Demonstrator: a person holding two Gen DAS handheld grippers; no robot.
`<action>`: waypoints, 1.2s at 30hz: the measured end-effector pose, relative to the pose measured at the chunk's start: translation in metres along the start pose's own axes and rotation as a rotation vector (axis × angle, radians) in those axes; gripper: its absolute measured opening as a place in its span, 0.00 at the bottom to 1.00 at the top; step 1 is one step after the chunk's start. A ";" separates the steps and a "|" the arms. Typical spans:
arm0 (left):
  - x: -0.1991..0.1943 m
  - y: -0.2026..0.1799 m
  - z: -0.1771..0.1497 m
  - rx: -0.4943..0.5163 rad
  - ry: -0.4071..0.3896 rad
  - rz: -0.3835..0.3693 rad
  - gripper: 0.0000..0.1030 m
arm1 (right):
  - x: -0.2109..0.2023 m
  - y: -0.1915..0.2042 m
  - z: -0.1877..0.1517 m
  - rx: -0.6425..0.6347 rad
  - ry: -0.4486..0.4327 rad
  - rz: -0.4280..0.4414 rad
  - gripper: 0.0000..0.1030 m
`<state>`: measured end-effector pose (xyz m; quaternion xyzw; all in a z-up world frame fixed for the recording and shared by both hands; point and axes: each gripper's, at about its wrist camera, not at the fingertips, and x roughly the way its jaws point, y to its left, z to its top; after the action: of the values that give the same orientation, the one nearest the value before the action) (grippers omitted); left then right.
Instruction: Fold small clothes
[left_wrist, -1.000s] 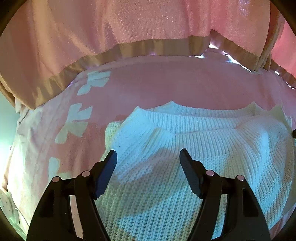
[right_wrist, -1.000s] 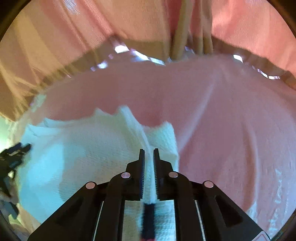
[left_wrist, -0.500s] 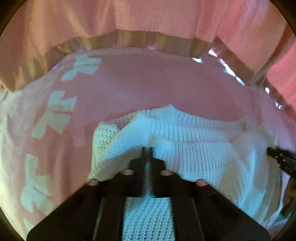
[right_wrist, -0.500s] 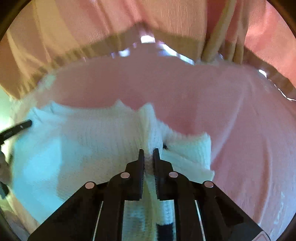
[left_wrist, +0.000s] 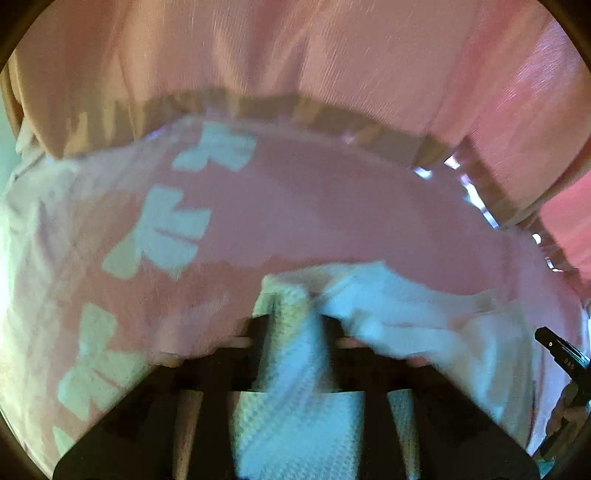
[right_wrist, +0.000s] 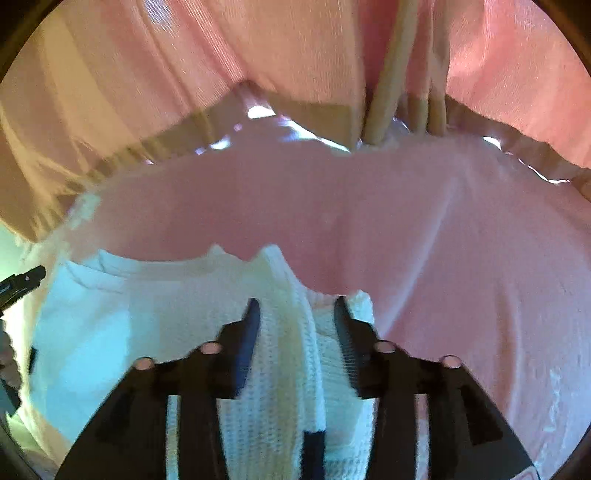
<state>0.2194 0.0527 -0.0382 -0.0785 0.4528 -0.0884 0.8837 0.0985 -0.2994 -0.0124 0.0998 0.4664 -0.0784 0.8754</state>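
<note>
A white knit sweater (left_wrist: 399, 314) lies on a pink bed cover (left_wrist: 332, 206). My left gripper (left_wrist: 293, 325) has its jaws partly apart with a fold of the sweater's left side between them. In the right wrist view the sweater (right_wrist: 140, 317) spreads to the left, and my right gripper (right_wrist: 295, 314) has its jaws parted, a ridge of the sweater's right edge still lying between the fingers. The view is blurred. Each gripper's tip shows at the edge of the other's view (left_wrist: 561, 354) (right_wrist: 22, 282).
The pink cover has white bow prints (left_wrist: 162, 236) on the left. Pink curtains with a tan band (right_wrist: 295, 55) hang behind the bed. Tan rods (right_wrist: 384, 92) stand at the back right.
My right gripper's jaws have opened from a tight grip on the sweater's edge. My left gripper shut on the left side, then parted somewhat. The sweater has drawn nearer and bunched.
</note>
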 end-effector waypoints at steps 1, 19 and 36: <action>-0.004 0.000 -0.001 -0.003 -0.027 -0.012 0.95 | 0.001 0.002 0.001 -0.007 0.003 -0.003 0.41; 0.034 0.000 0.007 0.037 0.031 0.072 0.05 | 0.050 -0.005 -0.006 0.013 0.122 -0.022 0.07; -0.054 -0.006 -0.051 0.135 -0.049 0.034 0.85 | -0.036 0.007 -0.089 -0.024 0.102 0.106 0.61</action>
<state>0.1460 0.0566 -0.0241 -0.0130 0.4255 -0.1017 0.8991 0.0089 -0.2689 -0.0308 0.1178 0.5053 -0.0211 0.8546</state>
